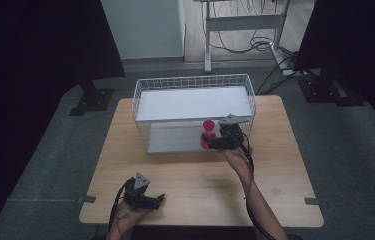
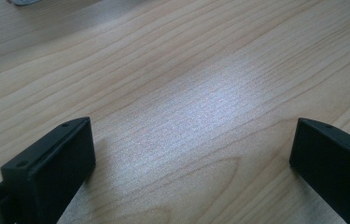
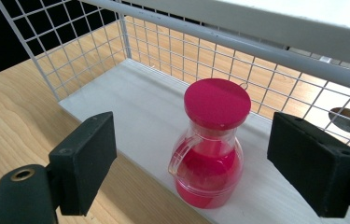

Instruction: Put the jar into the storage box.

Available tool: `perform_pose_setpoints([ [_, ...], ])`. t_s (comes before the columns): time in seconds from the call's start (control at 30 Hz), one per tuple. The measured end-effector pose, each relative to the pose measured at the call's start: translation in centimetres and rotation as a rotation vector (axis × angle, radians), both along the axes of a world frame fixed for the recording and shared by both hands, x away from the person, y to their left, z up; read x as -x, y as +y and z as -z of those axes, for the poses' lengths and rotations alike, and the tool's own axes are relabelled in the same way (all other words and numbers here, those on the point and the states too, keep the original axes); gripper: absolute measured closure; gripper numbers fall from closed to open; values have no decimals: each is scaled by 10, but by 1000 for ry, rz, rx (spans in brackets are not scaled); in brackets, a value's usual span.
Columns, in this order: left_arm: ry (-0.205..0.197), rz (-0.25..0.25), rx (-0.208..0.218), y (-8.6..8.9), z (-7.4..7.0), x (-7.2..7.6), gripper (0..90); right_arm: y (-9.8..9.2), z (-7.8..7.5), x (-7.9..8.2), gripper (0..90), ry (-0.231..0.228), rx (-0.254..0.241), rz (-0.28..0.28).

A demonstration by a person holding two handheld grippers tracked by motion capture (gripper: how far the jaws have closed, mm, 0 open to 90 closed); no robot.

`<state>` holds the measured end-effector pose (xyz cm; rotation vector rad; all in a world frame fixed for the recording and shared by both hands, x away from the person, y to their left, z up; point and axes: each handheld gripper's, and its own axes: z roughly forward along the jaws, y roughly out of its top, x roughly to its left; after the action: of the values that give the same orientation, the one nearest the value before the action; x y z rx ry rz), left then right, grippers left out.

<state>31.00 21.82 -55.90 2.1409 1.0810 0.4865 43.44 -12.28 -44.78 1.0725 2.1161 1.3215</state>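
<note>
Holding the right gripper (image 3: 193, 163) at the open front of the lower shelf, we see its two black jaws spread wide on either side of a small clear plastic jug with a pink round lid and pink contents (image 3: 207, 149), with a gap on both sides, so the pads press on nothing: the gripper is released. In the right gripper view the jug stands upright at centre frame, on the white lower shelf board (image 3: 130, 102) near its front edge, handle turned toward the left jaw. In the high view the same jug (image 1: 207, 133) sits right of centre, just left of the gripper (image 1: 214, 142), inside the white wire-mesh two-tier shelf rack (image 1: 193, 80) on the light wooden table (image 1: 200, 175).

The left gripper (image 1: 156, 200) rests near the bottom edge of the high view, well apart from the rack; its own view shows both jaws parted over bare wood, empty.

Our reading: either the jug has been set on the shelf and let go, or a grasp is about to begin; we cannot tell which. If a grasp, the next move calls for easing forward and closing on the body below the lid, clear of the upper shelf rail. If a release, a straight pull back without clipping the handle.
</note>
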Motion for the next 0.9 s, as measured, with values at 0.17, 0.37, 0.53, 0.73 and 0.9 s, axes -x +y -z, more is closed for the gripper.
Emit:
perform_pose_setpoints([
  [0.17,1,-2,3,0,0,0,0,-3,0,5,150,-6,-6,-3],
  [0.37,1,-1,3,0,0,0,0,-9,2,10,150,-8,-2,-3],
  [0.53,1,-2,4,0,0,0,0,-13,4,14,153,-5,-4,-4],
  [0.73,1,-1,3,0,0,0,0,-18,6,19,157,0,-9,-12],
  [0.9,2,-1,2,0,0,0,0,-21,8,24,153,-2,-1,-15],
])
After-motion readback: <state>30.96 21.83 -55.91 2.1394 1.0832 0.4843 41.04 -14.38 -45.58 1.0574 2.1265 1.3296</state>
